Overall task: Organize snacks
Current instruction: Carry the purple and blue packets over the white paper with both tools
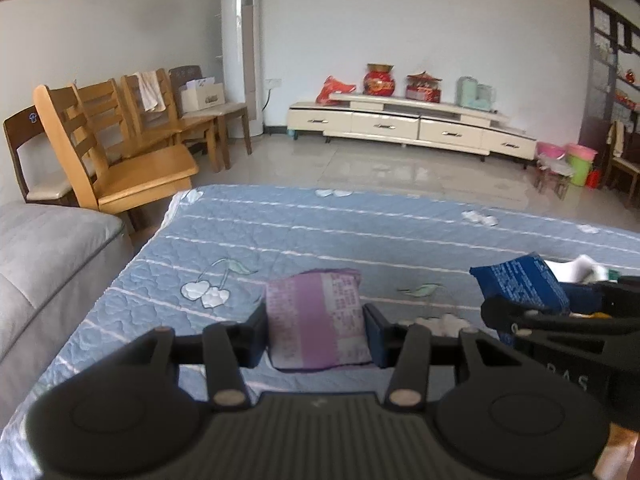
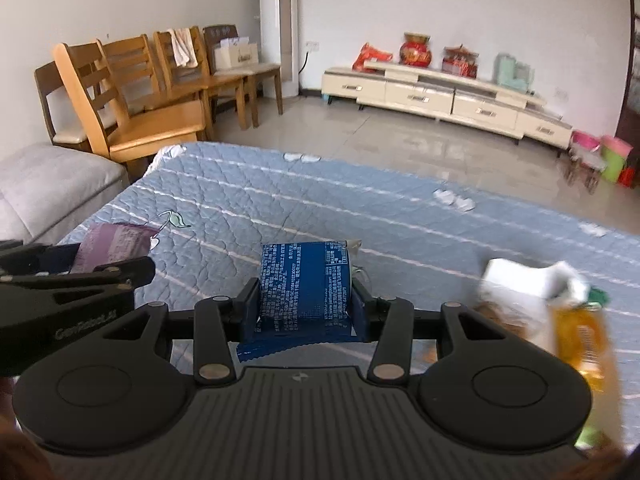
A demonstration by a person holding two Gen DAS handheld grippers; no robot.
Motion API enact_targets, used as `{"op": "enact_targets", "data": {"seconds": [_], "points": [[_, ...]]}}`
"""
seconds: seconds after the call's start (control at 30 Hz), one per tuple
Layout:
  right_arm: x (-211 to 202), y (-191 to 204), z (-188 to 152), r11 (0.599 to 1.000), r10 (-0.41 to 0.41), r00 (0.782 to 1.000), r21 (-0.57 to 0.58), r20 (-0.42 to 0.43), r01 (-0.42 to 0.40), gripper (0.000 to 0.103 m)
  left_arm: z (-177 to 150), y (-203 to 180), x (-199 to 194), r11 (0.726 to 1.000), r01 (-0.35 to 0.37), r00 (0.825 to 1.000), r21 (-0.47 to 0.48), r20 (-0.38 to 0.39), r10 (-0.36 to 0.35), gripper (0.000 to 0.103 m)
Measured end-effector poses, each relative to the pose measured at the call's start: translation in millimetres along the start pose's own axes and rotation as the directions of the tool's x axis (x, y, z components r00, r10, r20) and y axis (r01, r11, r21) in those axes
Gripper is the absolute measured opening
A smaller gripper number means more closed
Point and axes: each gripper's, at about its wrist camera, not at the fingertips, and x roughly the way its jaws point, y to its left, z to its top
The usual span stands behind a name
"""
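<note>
Purple foil fills the gap of the left gripper [image 1: 316, 330]: its two fingers are pinched on the sides of a purple snack packet [image 1: 318, 318], which stands upright between them with its printed back toward the camera and its lower edge just above the blue quilted cover [image 1: 320, 232]. Close beside it on the right, the right gripper [image 2: 306, 306] is clamped on a dark blue snack packet [image 2: 306, 292] in the same way, printed face up, crimped bottom edge hanging toward the gripper body. The two tools sit side by side, near enough that each shows in the other's view, with the packets apart and not touching. Just right of the right gripper lies a blurred heap of other snacks, a white wrapper [image 2: 532, 284] and a yellow-orange packet [image 2: 584, 340], near the cover's right side. Ahead of both grippers the cover stretches bare apart from its printed cherries and white stripes, out to its far edge, where it drops to a glossy tiled floor [image 2: 400, 144]. The left edge of the cover runs along a grey sofa seat [image 1: 48, 256], and wooden chairs [image 1: 120, 148] stand close past the far left corner. Across the floor, well away, a cream low cabinet [image 1: 408, 124] lines the wall.
</note>
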Motion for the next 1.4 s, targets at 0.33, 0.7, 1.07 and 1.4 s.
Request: {"op": "enact_targets", "data": {"seconds": [0.33, 0.7, 1.07, 1.4], "points": [[-106, -25, -27, 0.995, -0.076, 0.994, 0.066, 0.074, 0.072, 0.056, -13, -37, -63, 0.995, 0.092, 0.995, 0.026, 0.033, -0.093, 0.048], [-169, -68, -56, 0.978, -0.179, 0.978, 0.126, 0.108, 0.165, 0.056, -26, -87, -99, 0.975, 0.192, 0.979, 0.114, 0.044, -0.198, 0.048], [-196, -125, -78, 0.948, -0.265, 0.959, 0.211, 0.104, 0.239, 0.056, -37, -137, -106, 0.946, 0.265, 0.961, 0.187, 0.024, -0.275, 0.048], [-176, -172, -81, 0.923, -0.3, 0.951, 0.273, 0.068, 0.272, 0.056, -41, -159, -92, 0.934, 0.285, 0.956, 0.215, 0.002, -0.292, 0.048]]}}
